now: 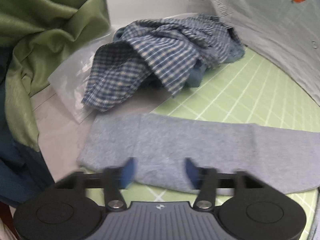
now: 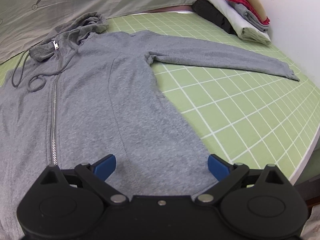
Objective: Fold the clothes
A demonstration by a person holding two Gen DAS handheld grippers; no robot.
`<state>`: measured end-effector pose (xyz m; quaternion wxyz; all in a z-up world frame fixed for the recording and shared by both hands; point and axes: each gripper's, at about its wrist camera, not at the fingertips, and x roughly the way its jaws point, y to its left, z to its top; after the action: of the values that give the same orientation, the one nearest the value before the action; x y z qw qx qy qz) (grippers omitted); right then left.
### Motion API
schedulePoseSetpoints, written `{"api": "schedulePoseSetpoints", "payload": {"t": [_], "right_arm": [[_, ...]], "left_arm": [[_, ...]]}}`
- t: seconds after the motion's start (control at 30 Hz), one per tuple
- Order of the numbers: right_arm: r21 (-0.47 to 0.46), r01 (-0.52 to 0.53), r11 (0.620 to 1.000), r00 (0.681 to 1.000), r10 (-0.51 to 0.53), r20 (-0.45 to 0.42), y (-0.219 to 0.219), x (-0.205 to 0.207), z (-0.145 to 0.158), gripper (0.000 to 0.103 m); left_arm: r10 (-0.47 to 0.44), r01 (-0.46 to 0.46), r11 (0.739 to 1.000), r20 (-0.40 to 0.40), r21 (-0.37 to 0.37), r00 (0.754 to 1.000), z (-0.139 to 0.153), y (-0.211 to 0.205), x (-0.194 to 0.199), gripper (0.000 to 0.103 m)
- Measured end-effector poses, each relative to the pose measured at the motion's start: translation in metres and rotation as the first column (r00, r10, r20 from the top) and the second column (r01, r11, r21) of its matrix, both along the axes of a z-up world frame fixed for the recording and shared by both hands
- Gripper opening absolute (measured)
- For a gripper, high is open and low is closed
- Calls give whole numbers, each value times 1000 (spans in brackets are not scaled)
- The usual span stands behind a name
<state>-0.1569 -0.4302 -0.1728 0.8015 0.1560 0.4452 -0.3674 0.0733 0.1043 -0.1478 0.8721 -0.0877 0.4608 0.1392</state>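
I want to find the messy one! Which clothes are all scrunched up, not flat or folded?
The blue checked shirt, crumpled in a heap. The grey zip hoodie lies flat; the stack is folded.

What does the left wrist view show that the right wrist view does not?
Left wrist only: a crumpled blue plaid shirt partly lying on a clear plastic bag, green fabric heaped at the left, and the open left tongs. Right wrist only: the hoodie's zipper, hood, a stack of folded clothes, the open right tongs. Both: grey hoodie, green grid mat, carrot-print sheet.
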Motion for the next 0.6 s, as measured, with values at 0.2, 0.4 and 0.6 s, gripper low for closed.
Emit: {"api": "schedulePoseSetpoints", "payload": {"t": [0.2, 0.4, 0.6], "right_arm": [[0, -2, 1000, 1000, 2, -22, 10, 9, -7, 100], [-19, 17, 1000, 999, -17, -27, 20, 16, -9, 101], [-12, 34, 999, 999, -34, -39, 19, 18, -8, 102]], "left_arm": [[5, -5, 1000, -25, 2, 1000, -12, 17, 0, 88], [-45, 47, 998, -66, 34, 997, -26, 19, 12, 96], [-98, 101, 993, -67, 54, 993, -32, 11, 15, 102]]}}
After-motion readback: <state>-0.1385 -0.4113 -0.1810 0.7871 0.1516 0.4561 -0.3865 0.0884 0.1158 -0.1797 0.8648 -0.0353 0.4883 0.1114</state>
